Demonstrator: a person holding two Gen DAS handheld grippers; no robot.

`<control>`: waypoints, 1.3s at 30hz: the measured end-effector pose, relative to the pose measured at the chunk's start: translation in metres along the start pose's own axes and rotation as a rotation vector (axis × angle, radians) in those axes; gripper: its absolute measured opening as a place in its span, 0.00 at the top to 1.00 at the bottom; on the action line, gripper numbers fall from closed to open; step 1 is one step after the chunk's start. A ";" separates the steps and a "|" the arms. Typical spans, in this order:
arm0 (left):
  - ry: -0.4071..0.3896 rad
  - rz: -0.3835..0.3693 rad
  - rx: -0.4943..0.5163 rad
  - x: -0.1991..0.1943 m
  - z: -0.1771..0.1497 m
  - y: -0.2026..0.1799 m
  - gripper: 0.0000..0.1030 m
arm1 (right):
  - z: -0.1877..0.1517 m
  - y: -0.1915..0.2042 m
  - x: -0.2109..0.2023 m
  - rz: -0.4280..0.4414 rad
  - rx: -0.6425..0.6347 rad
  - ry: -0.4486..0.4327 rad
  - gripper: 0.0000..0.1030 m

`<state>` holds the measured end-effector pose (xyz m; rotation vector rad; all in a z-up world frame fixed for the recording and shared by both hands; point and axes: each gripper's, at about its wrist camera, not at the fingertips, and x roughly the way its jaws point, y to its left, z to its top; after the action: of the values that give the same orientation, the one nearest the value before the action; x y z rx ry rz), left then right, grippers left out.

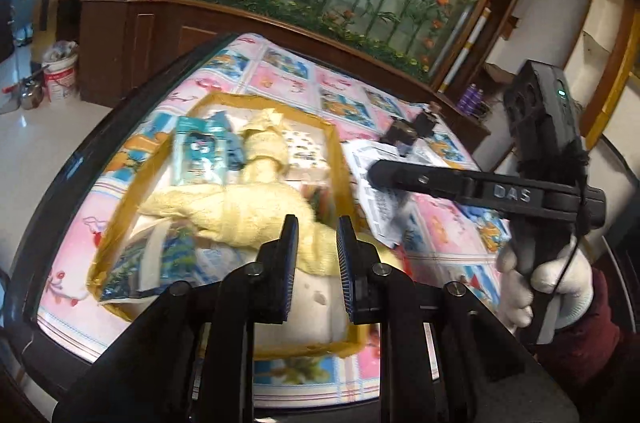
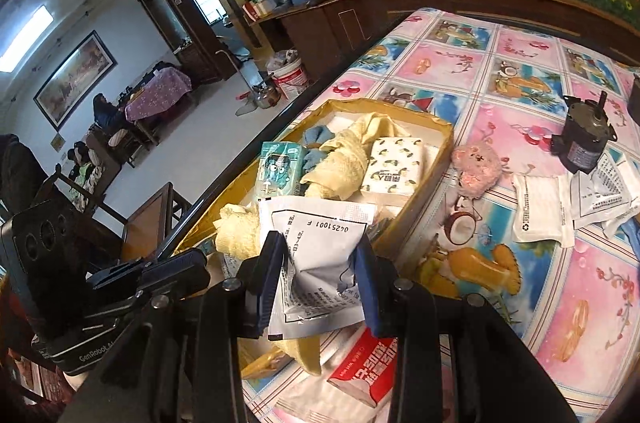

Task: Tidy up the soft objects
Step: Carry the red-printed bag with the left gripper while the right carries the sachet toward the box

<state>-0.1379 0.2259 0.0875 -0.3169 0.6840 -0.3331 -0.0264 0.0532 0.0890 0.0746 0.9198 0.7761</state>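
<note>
A shallow yellow-rimmed box [image 1: 340,159] lies on the patterned tablecloth. In it are a rolled yellow towel [image 1: 240,211], a teal tissue pack [image 1: 200,151], a blue cloth [image 2: 316,143] and a white patterned tissue pack [image 2: 394,167]. My left gripper [image 1: 318,223] hovers over the box's near end, jaws almost together, with nothing seen pinched. My right gripper [image 2: 320,243] is shut on a white printed sachet [image 2: 320,263] above the box's near corner. A pink plush toy [image 2: 476,167] rests on the cloth just outside the box.
A small black motor [image 2: 584,139] and several white packets [image 2: 540,211] lie to the right of the plush. A red and white packet [image 2: 368,371] sits near the table's front. A dark wooden cabinet [image 1: 132,39] stands behind the table. The person's white-gloved hand [image 1: 560,283] holds the right gripper.
</note>
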 end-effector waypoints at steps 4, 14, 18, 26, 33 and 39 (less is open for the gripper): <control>0.044 -0.092 0.164 0.012 -0.005 -0.048 0.47 | -0.001 -0.013 -0.023 -0.005 0.037 -0.052 0.66; 0.294 0.041 0.397 0.111 -0.047 -0.124 0.43 | -0.039 -0.078 -0.078 -0.084 0.169 -0.102 0.66; 0.330 -0.154 0.387 0.108 -0.050 -0.140 0.43 | -0.047 -0.093 -0.087 -0.056 0.208 -0.129 0.66; 0.222 0.049 0.333 0.084 -0.029 -0.120 0.41 | -0.063 -0.131 -0.109 -0.038 0.295 -0.181 0.66; 0.293 0.279 0.377 0.127 -0.035 -0.114 0.41 | -0.073 -0.141 -0.104 0.005 0.326 -0.176 0.66; 0.275 0.410 0.489 0.159 -0.044 -0.117 0.40 | -0.079 -0.145 -0.108 0.015 0.322 -0.174 0.66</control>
<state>-0.0738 0.0489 0.0118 0.3398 0.8905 -0.1421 -0.0407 -0.1408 0.0598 0.4261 0.8714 0.6192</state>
